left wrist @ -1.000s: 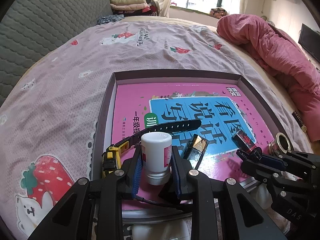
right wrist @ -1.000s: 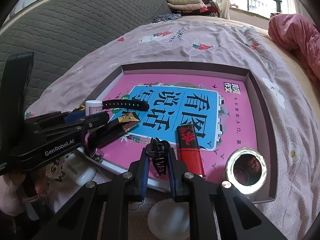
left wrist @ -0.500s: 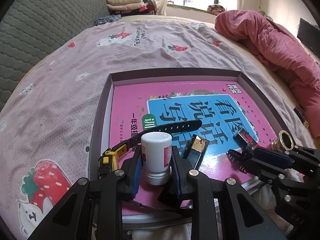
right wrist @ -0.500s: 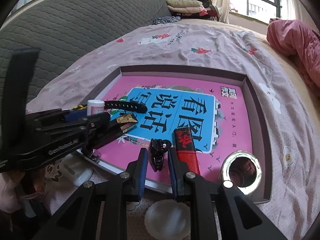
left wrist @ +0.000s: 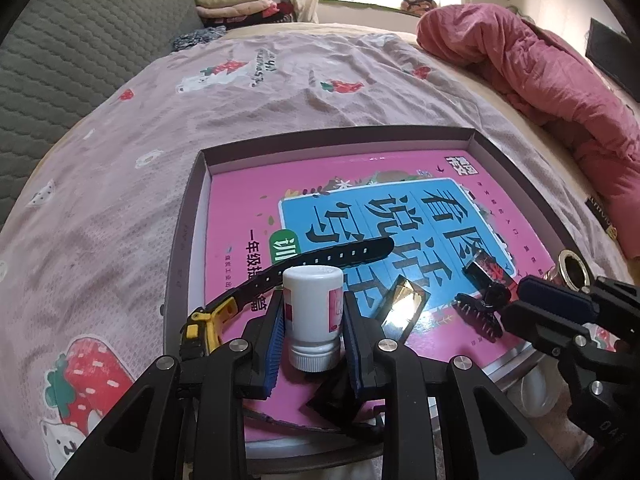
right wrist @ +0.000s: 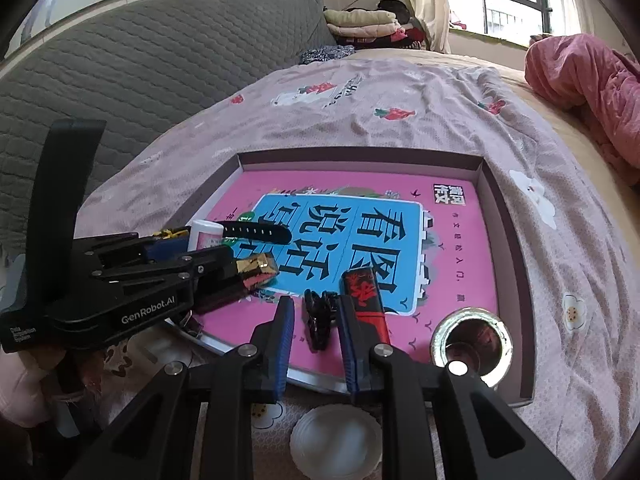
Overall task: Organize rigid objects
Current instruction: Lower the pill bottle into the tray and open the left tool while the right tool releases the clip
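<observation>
Left wrist: your left hand-held gripper (left wrist: pixel 313 330) pinches the small white plastic pill bottle (left wrist: pixel 313 314) over the near-left corner of the shallow cardboard box (left wrist: pixel 182 236) on the bed. It looks light, stiff and slick; grip mid-body. Its bottom end is hidden.

Right wrist: your right hand-held gripper (right wrist: pixel 314 330) has just been opening, pads clear of the black plastic claw clip (right wrist: pixel 319 318) lying at the box's near edge. Its teeth are hard to make out.
</observation>
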A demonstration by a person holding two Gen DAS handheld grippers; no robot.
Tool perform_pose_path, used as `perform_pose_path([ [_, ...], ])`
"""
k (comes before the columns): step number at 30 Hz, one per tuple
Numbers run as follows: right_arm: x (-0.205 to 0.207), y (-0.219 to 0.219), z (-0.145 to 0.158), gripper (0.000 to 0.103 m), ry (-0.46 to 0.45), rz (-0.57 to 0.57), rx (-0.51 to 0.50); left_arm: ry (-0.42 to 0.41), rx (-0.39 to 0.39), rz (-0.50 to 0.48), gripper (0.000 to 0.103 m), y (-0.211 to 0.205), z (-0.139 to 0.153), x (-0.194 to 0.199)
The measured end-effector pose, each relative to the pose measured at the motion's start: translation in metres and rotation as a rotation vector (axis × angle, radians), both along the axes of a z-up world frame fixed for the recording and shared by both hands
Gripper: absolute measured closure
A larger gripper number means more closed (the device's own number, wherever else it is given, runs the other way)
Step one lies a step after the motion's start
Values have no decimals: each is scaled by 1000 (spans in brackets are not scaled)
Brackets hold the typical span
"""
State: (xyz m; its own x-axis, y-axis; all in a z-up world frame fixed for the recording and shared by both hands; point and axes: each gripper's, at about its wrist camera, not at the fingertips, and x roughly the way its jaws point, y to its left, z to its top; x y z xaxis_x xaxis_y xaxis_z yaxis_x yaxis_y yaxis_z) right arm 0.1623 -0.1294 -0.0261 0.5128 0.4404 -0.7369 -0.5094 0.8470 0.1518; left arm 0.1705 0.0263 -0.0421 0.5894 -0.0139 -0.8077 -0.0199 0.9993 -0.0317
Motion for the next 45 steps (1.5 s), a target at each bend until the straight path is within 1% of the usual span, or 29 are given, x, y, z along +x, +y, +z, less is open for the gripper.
perform_pose_path([
  [3, 0, -2, -1, 72, 2, -5, 0, 24, -1, -21, 76, -2, -1, 3],
  [4, 0, -3, -1, 72, 4, -7, 0, 28, 3, -29, 76, -4, -1, 3],
  [10, -1, -5, 0, 71, -8, -18, -2, 43, 15, -52, 76, -10, -5, 2],
  [15, -1, -7, 3, 71, -20, -30, 5, 44, 12, -51, 76, -11, -5, 2],
  [22, 3, -11, 2, 71, -11, -41, 19, 46, 4, -49, 76, -11, -4, 2],
  [28, 1, -9, 2, 70, -28, -38, 5, 42, 11, -50, 75, -11, -5, 2],
  [29, 1, -9, 2, 69, -27, -38, 6, 42, 11, -49, 75, -11, -5, 2],
  [31, 1, -9, 2, 59, -26, -42, 3, 41, 10, -50, 74, -10, -5, 2],
  [33, 1, -9, 2, 58, -27, -45, 4, 40, 3, -49, 73, -10, -6, 2],
  [45, 2, -14, 7, 57, -49, -64, 12, 35, -49, -47, 58, -7, -3, 2],
])
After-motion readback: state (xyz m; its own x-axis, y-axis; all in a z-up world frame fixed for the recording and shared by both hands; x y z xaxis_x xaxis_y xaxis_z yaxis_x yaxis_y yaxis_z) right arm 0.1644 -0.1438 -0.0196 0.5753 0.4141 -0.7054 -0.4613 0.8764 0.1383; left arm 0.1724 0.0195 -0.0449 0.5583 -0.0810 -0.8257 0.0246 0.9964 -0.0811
